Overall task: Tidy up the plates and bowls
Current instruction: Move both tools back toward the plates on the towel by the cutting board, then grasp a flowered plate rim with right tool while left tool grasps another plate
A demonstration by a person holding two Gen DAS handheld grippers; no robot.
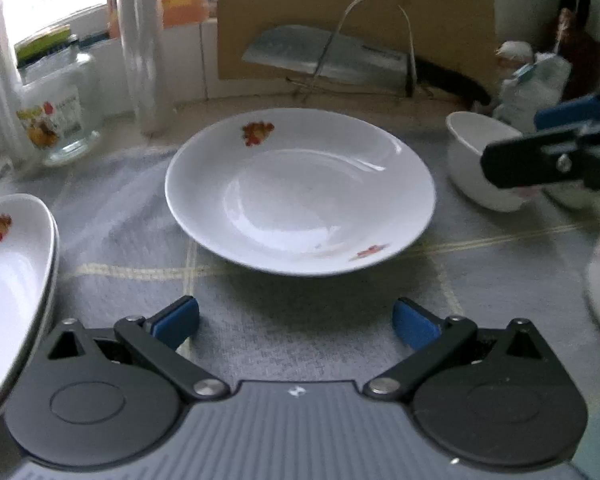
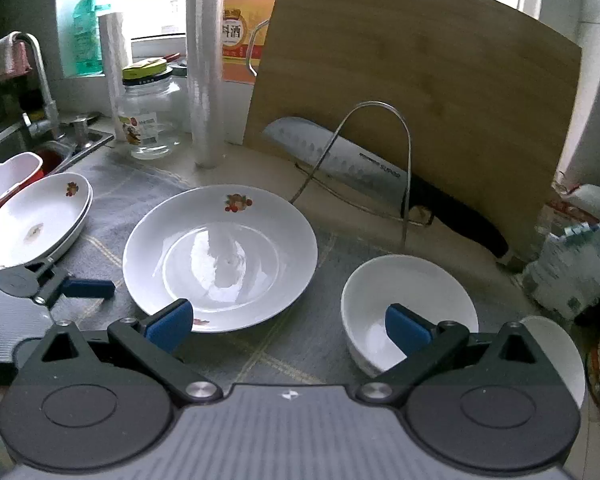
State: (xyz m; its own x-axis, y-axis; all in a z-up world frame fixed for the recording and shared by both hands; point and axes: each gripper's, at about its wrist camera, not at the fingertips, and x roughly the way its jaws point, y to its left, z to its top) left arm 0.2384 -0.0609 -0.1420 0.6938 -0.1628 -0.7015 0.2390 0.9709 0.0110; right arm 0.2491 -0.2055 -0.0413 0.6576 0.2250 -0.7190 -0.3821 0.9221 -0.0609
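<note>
A white plate with flower prints (image 1: 300, 192) lies on the grey cloth just ahead of my open, empty left gripper (image 1: 296, 322); it also shows in the right wrist view (image 2: 220, 258). A stack of like plates (image 1: 8, 280) lies at the left, also in the right wrist view (image 2: 36, 220). A white bowl (image 2: 408, 304) sits right of the plate, also in the left wrist view (image 1: 480, 160). My right gripper (image 2: 290, 326) is open and empty, above the cloth between plate and bowl. A second bowl (image 2: 560, 356) is at the right edge.
A wooden cutting board (image 2: 420, 100), a cleaver (image 2: 340, 160) and a wire rack (image 2: 380, 168) stand behind. A glass jar (image 2: 148, 116), plastic wrap roll (image 2: 206, 64) and oil bottle (image 2: 244, 20) line the window sill. The sink and tap (image 2: 32, 80) are at far left.
</note>
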